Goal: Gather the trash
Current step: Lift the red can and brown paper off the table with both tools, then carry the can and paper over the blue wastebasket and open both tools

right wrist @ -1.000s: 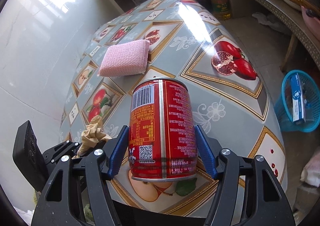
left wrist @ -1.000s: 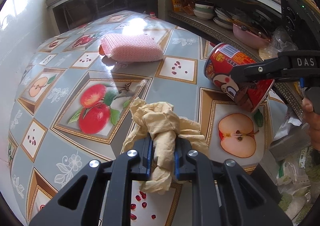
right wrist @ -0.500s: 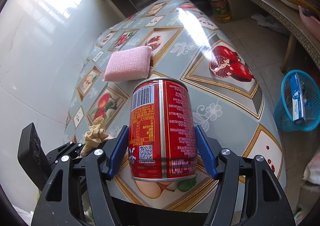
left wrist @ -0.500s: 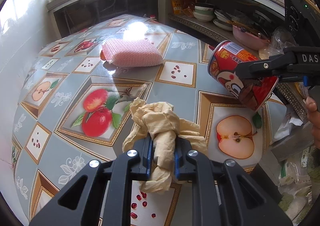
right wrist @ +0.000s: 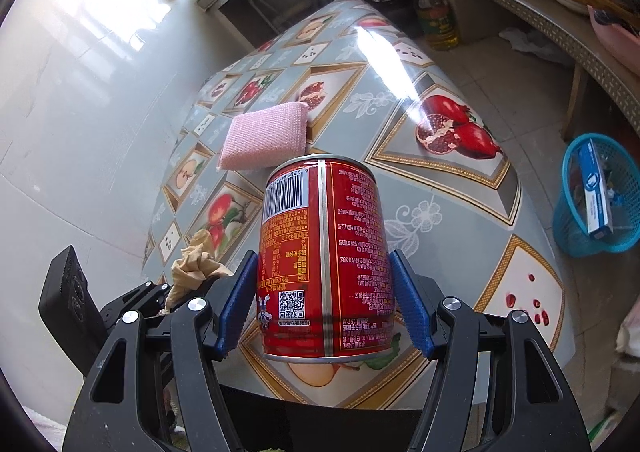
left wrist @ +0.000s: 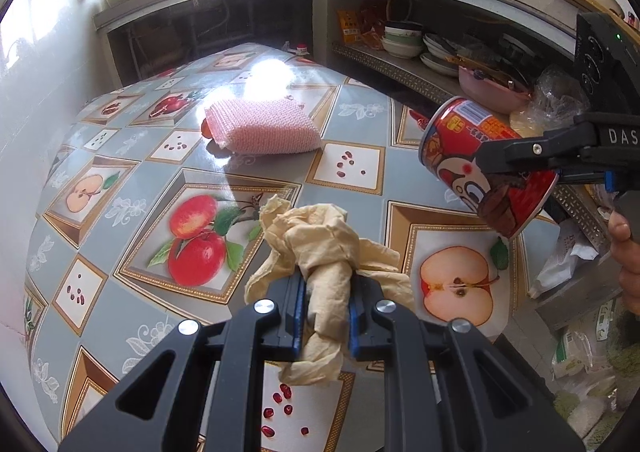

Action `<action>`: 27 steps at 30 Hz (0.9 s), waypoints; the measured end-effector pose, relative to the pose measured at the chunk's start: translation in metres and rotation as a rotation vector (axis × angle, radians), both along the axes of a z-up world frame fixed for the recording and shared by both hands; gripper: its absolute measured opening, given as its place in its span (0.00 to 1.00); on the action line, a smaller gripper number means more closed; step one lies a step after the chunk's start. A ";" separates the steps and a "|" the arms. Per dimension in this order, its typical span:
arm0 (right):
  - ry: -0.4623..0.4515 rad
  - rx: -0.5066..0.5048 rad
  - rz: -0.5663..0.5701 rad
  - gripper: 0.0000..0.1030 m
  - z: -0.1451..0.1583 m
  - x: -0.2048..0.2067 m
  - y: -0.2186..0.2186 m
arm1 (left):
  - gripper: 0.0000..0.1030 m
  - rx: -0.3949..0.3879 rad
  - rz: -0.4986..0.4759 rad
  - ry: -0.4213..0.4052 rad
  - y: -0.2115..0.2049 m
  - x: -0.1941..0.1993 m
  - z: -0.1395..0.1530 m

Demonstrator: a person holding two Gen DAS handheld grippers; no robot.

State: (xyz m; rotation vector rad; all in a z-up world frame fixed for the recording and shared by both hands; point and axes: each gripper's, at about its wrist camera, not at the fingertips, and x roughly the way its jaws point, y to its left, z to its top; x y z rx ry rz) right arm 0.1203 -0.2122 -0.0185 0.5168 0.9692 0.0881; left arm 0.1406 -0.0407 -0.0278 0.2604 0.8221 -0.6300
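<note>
Fruit-patterned oilcloth covers the counter (left wrist: 352, 168), beside a white wall. A crumpled beige paper wad (left wrist: 320, 252) is clamped between the blue pads of the left gripper (left wrist: 324, 316), lifted just above the counter's near edge; its loose folds spill out above and below the jaws. A red drink can (right wrist: 324, 256) (barcode, small print, a silver seam down its side) sits squeezed between the pads of the right gripper (right wrist: 324, 304), also off the counter and tilted in the left wrist view. A pink scouring sponge (left wrist: 262, 126) lies flat farther back on the counter, well apart from both. On the floor to the right stands a blue mesh basket (right wrist: 576, 236) with a blue-and-white box (right wrist: 598, 188) leaning inside. Stacked bowls (left wrist: 402, 40) fill a shelf beyond.
</note>
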 end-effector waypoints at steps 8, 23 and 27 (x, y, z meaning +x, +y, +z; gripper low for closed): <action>-0.108 0.059 -0.105 0.60 0.021 -0.034 -0.032 | 0.15 -0.069 -0.097 0.006 -0.034 0.007 0.032; -0.108 -0.055 -0.731 0.60 -0.003 -0.169 -0.234 | 0.15 -0.100 -0.516 0.281 -0.317 0.030 0.051; -0.044 0.019 -0.807 0.60 -0.057 -0.157 -0.277 | 0.16 -0.034 -0.518 0.432 -0.402 0.048 0.005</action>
